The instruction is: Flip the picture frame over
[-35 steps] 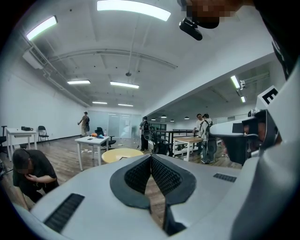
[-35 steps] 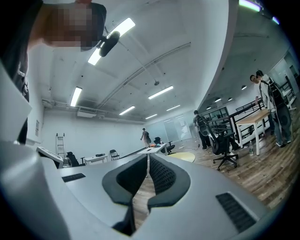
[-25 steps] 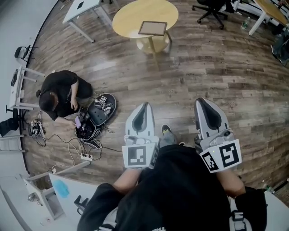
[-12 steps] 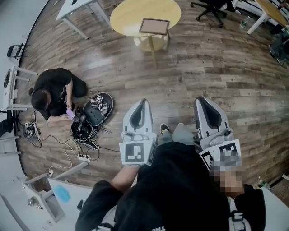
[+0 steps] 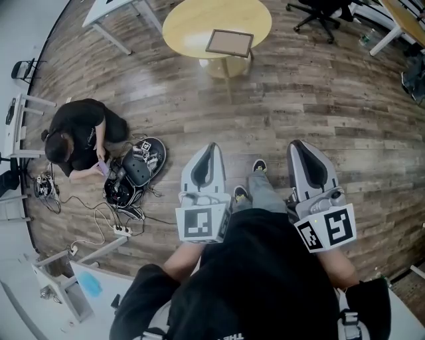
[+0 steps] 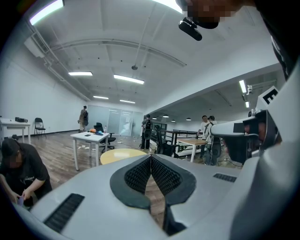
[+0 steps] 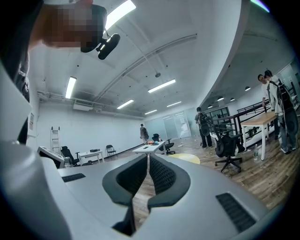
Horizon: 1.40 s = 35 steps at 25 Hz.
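The picture frame (image 5: pixel 229 43) lies flat on a round yellow surface (image 5: pixel 186 26), close to its right edge as the head view shows it, with nothing else on the top. The surface stands on a pale pedestal on a wood-plank floor (image 5: pixel 319 106), well apart from both claws. The left claw (image 5: pixel 211 146) and the right claw (image 5: pixel 299 143) are held side by side over the floor, pointing toward the surface. Each has its pads pressed together with nothing between them.

The room is a large open office with white walls and strip lights on the ceiling. A white desk (image 5: pixel 109 10) stands left of the surface and a black office chair (image 5: pixel 319 10) to its right. Down the left side, a person in black (image 5: pixel 80 136) crouches on the floor beside dark gear and cables (image 5: pixel 133 172).
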### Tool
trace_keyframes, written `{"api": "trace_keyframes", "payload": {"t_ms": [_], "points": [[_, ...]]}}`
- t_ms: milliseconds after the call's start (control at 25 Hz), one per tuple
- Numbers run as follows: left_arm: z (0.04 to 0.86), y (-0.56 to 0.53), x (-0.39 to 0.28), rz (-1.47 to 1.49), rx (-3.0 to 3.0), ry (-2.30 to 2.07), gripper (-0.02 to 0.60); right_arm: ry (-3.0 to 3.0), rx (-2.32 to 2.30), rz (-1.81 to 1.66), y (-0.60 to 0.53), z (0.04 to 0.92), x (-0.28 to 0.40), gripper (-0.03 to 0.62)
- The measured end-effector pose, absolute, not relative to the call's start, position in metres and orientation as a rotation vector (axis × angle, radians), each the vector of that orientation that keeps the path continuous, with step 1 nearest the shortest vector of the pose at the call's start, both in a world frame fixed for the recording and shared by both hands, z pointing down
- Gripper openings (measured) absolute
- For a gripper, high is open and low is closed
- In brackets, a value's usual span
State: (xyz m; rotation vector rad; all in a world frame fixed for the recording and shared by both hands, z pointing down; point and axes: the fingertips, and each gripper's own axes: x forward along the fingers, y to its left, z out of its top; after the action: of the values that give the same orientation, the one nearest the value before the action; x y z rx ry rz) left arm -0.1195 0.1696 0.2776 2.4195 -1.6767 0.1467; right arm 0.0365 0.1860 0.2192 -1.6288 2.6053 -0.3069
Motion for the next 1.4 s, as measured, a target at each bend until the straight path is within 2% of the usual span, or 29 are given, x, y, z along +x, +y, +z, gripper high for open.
{"api": "trace_keyframes", "payload": {"t_ms": [440, 880, 1400], "points": [[0.266, 0.064, -0.065, 0.236, 2.435, -1.748, 0.023, 2.566, -1.551, -0.34, 0.074, 0.22, 0.097, 0.028], [0.27, 0.01, -0.021, 0.252, 2.428, -1.719, 0.023, 2.525, -1.559, -0.412, 0.02, 0.235, 0.139, 0.026], [0.277, -0.059, -0.042, 0.232, 2.468, -1.678, 0.023, 2.542, -1.647, -0.391, -0.046, 0.247, 0.124, 0.028]]}}
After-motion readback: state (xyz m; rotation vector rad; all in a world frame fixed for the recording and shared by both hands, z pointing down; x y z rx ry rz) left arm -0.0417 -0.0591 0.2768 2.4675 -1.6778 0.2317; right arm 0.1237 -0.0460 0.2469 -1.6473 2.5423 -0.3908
